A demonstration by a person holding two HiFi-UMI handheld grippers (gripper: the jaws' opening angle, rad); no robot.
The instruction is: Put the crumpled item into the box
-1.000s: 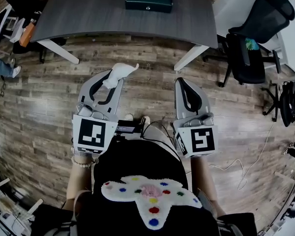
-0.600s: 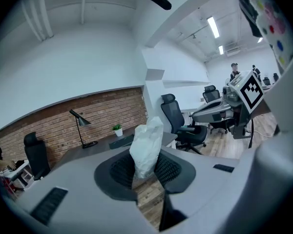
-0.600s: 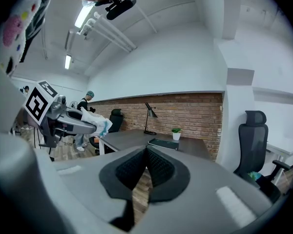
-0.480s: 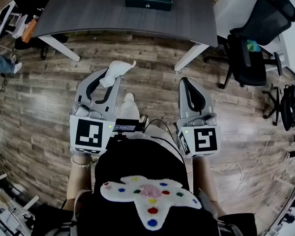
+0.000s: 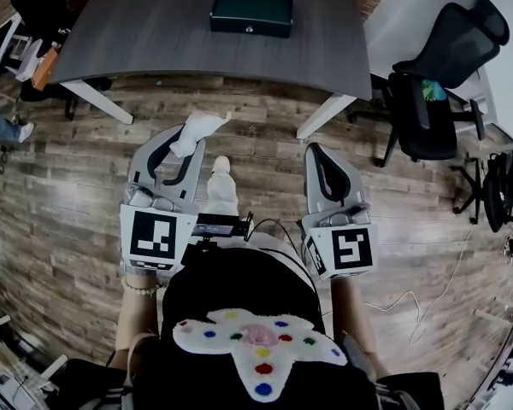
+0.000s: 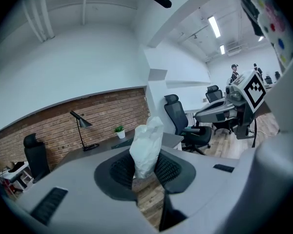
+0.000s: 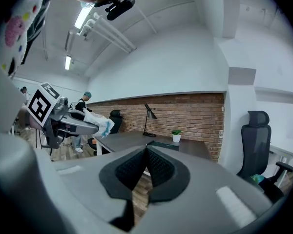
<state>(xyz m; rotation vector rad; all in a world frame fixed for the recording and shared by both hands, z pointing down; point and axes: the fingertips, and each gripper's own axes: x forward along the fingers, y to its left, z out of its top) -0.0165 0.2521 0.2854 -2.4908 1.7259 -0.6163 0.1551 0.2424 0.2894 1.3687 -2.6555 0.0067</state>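
Left gripper (image 5: 186, 143) clamped on crumpled white plastic bag (image 5: 199, 130), just short of the table's (image 5: 137, 32) near edge. Green box (image 5: 251, 13) on the table, far side. Right gripper (image 5: 317, 149) fully closed, empty, also short of the table.

Two tongs: the left tongs (image 5: 185, 140) and the right tongs (image 5: 316, 150). One crumpled white item (image 5: 198, 130), between the left tongs' jaws. One dark box (image 5: 250, 12) on one grey bench (image 5: 145, 32), ahead of both tongs. One black office chair (image 5: 436, 75) shows plainly, ahead and right of the right tongs. One desk lamp (image 7: 149, 112) and one potted plant (image 7: 176, 136) stand beyond them.
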